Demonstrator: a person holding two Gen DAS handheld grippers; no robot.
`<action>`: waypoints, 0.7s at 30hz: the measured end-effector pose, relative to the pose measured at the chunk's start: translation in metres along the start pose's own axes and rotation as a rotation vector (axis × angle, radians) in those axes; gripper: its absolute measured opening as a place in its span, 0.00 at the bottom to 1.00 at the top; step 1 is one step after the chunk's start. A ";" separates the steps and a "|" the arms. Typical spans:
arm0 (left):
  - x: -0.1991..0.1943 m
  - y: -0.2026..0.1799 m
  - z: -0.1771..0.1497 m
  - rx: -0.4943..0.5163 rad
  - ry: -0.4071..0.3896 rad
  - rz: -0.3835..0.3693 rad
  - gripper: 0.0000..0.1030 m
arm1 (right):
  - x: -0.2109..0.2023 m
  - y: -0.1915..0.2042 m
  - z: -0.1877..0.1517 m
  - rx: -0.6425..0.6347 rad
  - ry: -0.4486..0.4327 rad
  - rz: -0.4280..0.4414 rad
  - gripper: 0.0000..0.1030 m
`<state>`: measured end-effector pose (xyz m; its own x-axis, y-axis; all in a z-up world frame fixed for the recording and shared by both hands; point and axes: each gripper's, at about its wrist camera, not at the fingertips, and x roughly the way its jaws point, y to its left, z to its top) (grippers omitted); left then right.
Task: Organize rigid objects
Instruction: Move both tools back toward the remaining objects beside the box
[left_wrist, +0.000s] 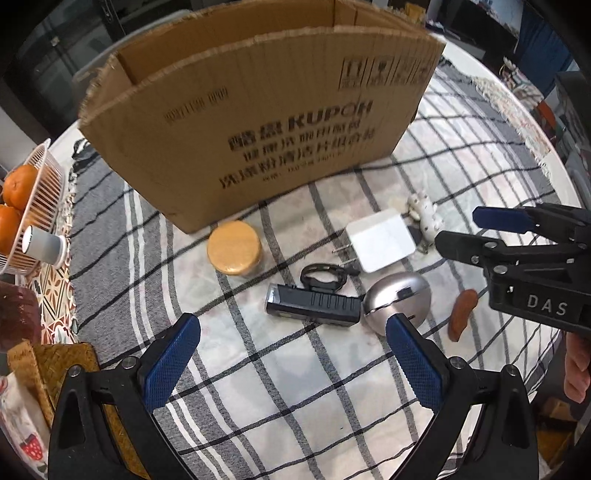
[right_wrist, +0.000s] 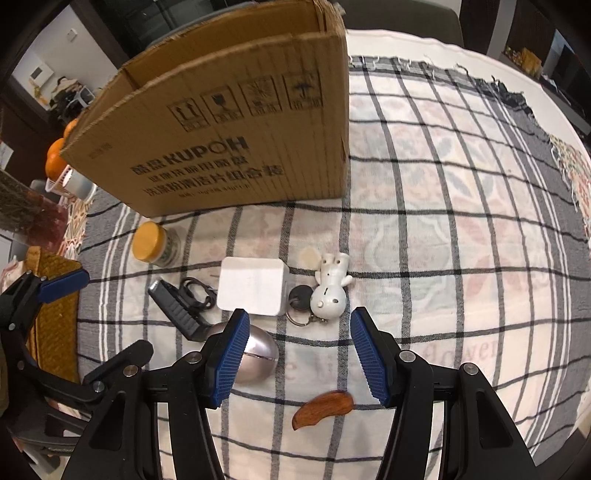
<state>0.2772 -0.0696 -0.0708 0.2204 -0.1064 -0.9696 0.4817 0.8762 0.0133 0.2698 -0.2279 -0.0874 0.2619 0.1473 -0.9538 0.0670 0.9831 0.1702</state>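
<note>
Rigid objects lie loose on the checked cloth (right_wrist: 424, 229) in front of the cardboard box (right_wrist: 229, 147). My left gripper (left_wrist: 291, 365): jaws wide, empty, above the black flashlight (left_wrist: 314, 308), whose long axis runs parallel to box front. My right gripper (right_wrist: 295, 354): jaws part open, empty, touching nothing; wooden handle piece (right_wrist: 321, 408) below.

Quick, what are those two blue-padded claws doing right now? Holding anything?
Left gripper: open, holding nothing, above the checked cloth.
Right gripper: open, holding nothing.
</note>
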 end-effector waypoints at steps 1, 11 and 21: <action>0.003 0.000 0.001 0.008 0.012 0.005 0.99 | 0.002 -0.001 0.000 0.004 0.008 -0.002 0.56; 0.021 -0.001 0.009 0.026 0.112 -0.022 0.99 | 0.019 -0.010 0.003 0.034 0.063 -0.016 0.56; 0.039 -0.008 0.013 0.010 0.160 -0.044 0.98 | 0.026 -0.015 0.012 0.051 0.086 -0.032 0.56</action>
<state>0.2934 -0.0871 -0.1059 0.0609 -0.0679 -0.9958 0.4964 0.8676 -0.0288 0.2870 -0.2399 -0.1115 0.1752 0.1268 -0.9763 0.1235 0.9810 0.1495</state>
